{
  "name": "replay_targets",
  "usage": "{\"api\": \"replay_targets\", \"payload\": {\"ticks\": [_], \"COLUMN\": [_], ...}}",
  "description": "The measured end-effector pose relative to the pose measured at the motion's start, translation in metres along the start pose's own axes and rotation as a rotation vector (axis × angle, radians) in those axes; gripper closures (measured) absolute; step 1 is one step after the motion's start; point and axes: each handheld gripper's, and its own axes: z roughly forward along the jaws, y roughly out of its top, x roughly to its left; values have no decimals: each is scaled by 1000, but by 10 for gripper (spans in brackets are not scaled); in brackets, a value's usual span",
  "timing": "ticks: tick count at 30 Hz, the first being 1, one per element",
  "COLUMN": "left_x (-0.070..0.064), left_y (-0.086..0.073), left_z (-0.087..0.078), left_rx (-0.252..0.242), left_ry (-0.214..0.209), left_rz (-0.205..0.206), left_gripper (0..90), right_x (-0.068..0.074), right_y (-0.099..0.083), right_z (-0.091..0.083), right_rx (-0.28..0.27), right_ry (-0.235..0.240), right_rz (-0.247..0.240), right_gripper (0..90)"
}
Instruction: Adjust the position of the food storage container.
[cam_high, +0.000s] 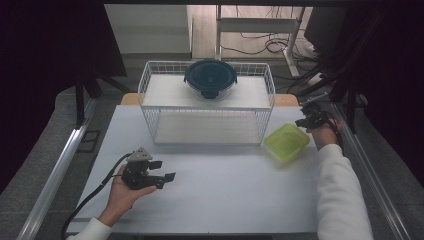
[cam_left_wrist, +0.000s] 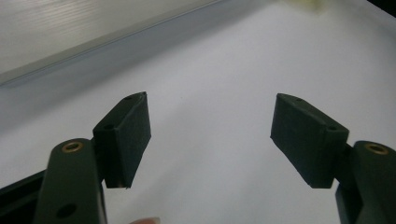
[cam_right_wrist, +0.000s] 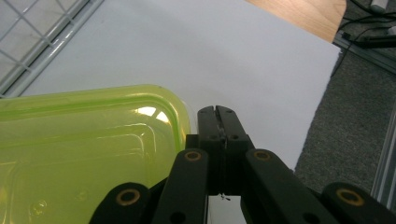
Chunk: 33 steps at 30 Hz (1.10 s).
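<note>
White desk (cam_high: 215, 185) carries one wire rack (cam_high: 206, 102), the landmark; one round dark-lidded bowl (cam_high: 210, 78) sits on top of it; one green container (cam_high: 286, 142) lies just off the rack's front right corner. Right claw (cam_high: 303, 121), jaws pressed together, empty, sits just beside the container's far edge; left claw (cam_high: 165, 175), spread wide, holding nothing, hovers well in front of the rack.
</note>
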Motion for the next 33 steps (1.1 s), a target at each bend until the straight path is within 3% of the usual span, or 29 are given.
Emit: {"api": "replay_targets", "payload": {"ticks": [10, 13, 16, 21, 26, 33], "left_x": [0, 0, 0, 1, 1, 0], "left_y": [0, 1, 1, 1, 1, 1], "left_z": [0, -1, -2, -1, -1, -2], "left_rx": [-1, -2, -10, -6, -5, -7], "left_ry": [-13, -18, -19, -21, -23, -29], "left_rz": [-9, -14, -25, -24, -25, -25], "left_gripper": [277, 276, 275, 275, 275, 275], "right_x": [10, 10, 10, 21, 33, 48], "right_y": [2, 1, -1, -2, -6, -16], "right_z": [-2, 0, 3, 4, 3, -2], "right_rx": [18, 41, 44, 57, 56, 45], "right_ry": [25, -3, 13, 48, 85, 116], "right_rz": [-54, -58, -47, -88, -93, -75], "right_gripper": [889, 889, 889, 889, 889, 889]}}
